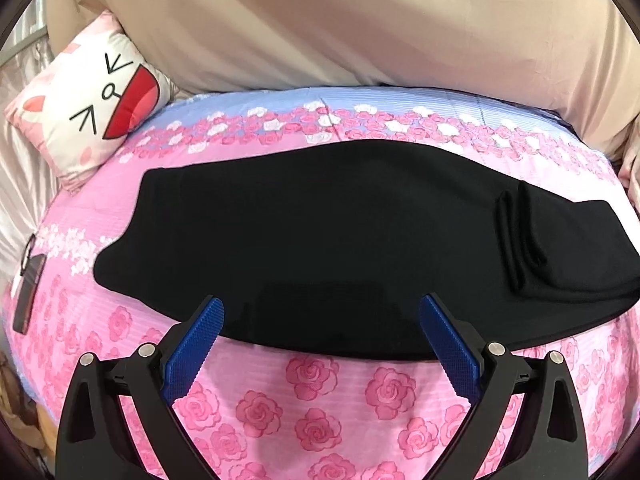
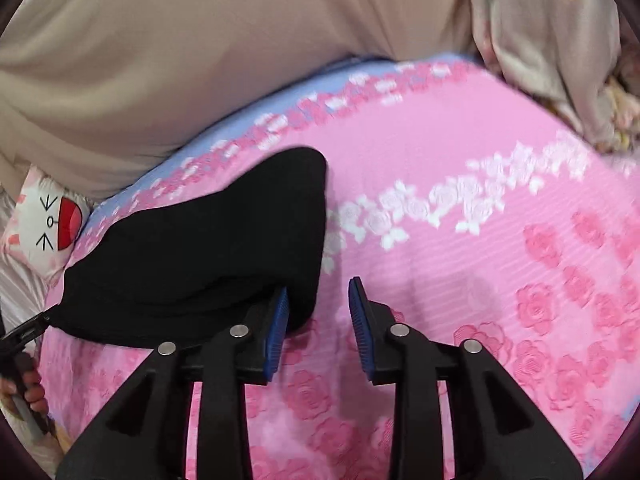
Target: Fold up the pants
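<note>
Black pants [image 1: 320, 240] lie flat across a pink rose-print bedspread [image 1: 320, 420], with a bunched fold [image 1: 524, 240] near their right end. My left gripper [image 1: 320, 308] is open, its blue pads over the pants' near edge, holding nothing. In the right wrist view the pants [image 2: 200, 248] lie at the left. My right gripper [image 2: 318, 292] is open beside the pants' right end, its left pad [image 2: 280, 320] over the cloth edge, its right pad over the bedspread. The left gripper [image 2: 24, 332] shows at the far left edge, in a hand.
A white cat-face cushion [image 1: 88, 100] lies at the far left. A large beige duvet [image 1: 360, 20] is heaped behind the pants. A dark flat object [image 1: 28, 288] lies at the bed's left edge. Crumpled pale floral bedding [image 2: 560, 40] is at the far right.
</note>
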`<action>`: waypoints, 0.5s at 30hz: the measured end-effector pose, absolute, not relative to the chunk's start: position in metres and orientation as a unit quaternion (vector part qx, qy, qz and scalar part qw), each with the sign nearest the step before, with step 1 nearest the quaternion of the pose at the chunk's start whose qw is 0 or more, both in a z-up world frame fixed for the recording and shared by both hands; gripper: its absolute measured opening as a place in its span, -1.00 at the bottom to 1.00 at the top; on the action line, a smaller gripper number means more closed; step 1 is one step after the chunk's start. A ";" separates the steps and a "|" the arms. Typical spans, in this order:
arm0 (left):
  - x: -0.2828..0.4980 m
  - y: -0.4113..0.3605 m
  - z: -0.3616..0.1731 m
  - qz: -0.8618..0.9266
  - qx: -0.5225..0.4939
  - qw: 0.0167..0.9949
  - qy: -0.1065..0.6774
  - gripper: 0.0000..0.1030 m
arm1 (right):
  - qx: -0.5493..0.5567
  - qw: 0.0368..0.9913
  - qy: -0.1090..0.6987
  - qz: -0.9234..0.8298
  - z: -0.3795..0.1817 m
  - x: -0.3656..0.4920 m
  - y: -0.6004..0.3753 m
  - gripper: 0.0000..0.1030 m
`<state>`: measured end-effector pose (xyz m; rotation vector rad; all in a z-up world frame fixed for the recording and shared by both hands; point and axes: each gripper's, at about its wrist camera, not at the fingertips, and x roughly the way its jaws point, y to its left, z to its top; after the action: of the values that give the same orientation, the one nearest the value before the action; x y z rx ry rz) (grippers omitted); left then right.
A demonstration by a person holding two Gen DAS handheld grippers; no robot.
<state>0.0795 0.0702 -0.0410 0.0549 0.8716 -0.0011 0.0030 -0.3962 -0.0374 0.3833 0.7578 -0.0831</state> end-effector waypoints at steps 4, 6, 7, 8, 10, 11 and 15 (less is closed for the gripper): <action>0.083 0.068 -0.043 -0.008 0.027 0.907 0.421 0.88 | 0.184 0.930 0.317 -0.015 0.001 0.009 -0.380 -0.41; 0.084 0.069 -0.043 -0.007 0.024 0.907 0.420 0.88 | 0.194 0.936 0.293 0.009 0.016 0.018 -0.372 -0.41; 0.085 0.072 -0.044 -0.008 0.020 0.907 0.421 0.88 | 0.185 0.941 0.282 0.014 0.020 0.030 -0.361 -0.41; 0.086 0.074 -0.045 -0.007 0.017 0.906 0.422 0.88 | 0.174 0.942 0.285 0.019 0.018 0.044 -0.349 -0.41; 0.088 0.082 -0.048 -0.003 0.009 0.905 0.426 0.88 | 0.167 0.933 0.315 0.042 0.002 0.077 -0.325 -0.41; 0.089 0.085 -0.049 0.000 0.007 0.904 0.427 0.88 | 0.166 0.929 0.326 0.054 -0.008 0.091 -0.315 -0.41; 0.087 0.108 -0.052 0.014 -0.009 0.904 0.426 0.88 | 0.161 0.913 0.371 0.060 -0.057 0.145 -0.267 -0.41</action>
<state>0.0874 0.1080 -0.0517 -0.0180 0.8812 0.0290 0.1455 -0.2666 -0.0574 0.3325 0.7639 0.1246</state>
